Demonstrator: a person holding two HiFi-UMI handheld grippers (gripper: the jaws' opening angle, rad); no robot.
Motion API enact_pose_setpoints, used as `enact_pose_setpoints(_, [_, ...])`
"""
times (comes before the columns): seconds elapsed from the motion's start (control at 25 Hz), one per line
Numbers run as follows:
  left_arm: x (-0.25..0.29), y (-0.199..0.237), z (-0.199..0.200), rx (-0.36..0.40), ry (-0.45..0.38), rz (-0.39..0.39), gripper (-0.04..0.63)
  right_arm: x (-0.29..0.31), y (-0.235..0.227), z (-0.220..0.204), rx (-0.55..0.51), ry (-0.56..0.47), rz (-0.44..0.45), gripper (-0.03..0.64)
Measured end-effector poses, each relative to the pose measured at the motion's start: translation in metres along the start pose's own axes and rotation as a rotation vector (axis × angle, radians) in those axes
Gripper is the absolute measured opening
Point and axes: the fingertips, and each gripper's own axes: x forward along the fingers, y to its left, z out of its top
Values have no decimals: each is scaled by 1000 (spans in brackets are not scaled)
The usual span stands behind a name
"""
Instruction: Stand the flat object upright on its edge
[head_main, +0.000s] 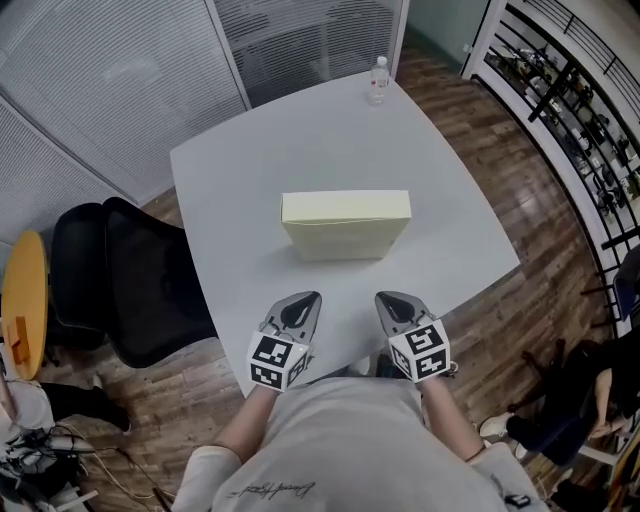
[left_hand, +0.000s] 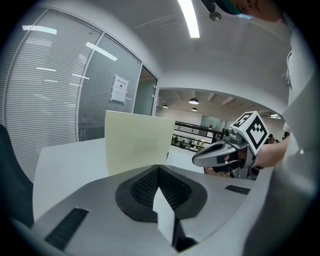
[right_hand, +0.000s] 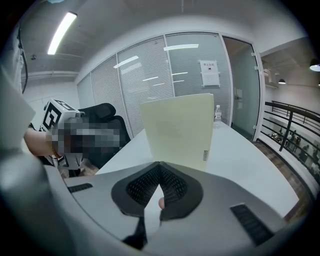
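- While I watch the head view, one pale box (head_main: 345, 238) stands upright on its edge on one white table (head_main: 230, 170); one bottle (head_main: 377, 80) sits well beyond the box, and my left gripper (head_main: 303, 303) and right gripper (head_main: 392, 302) hang near its front, apart from it.
- Left gripper view: jaws clenched, empty; box (left_hand: 137, 142) ahead.
- Right gripper view: jaws clenched, empty; box (right_hand: 177, 130) ahead, bottle (right_hand: 217, 114) behind it.

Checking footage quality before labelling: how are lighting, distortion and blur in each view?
Head view: even light, sharp, no harsh shadow around the box on the table. Left gripper view: heavy fisheye, dark corners, a glaring ceiling light. Right gripper view: same fisheye, box in focus.
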Motion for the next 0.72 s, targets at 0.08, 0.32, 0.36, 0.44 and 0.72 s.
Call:
enact_pose_setpoints(0.08, [0,3,2,1,-3,0,11,1,-1,3,-3,-3,-1,25])
enact_pose_setpoints(0.32, [0,5,4,5,-10,0,11,5,0,3,-13,4,4,25])
enact_pose_setpoints(0.36, [0,5,4,6,-11,-1,11,5,0,4,-11,1,3,25])
enact_pose_setpoints(0.44, [0,6,6,5,-15,-2,11,5,1,5,-10,-4,2,25])
enact_pose_setpoints(0.72, [0,4,7,15,-17,-14,11,4,2,6,-8,-12,7,25])
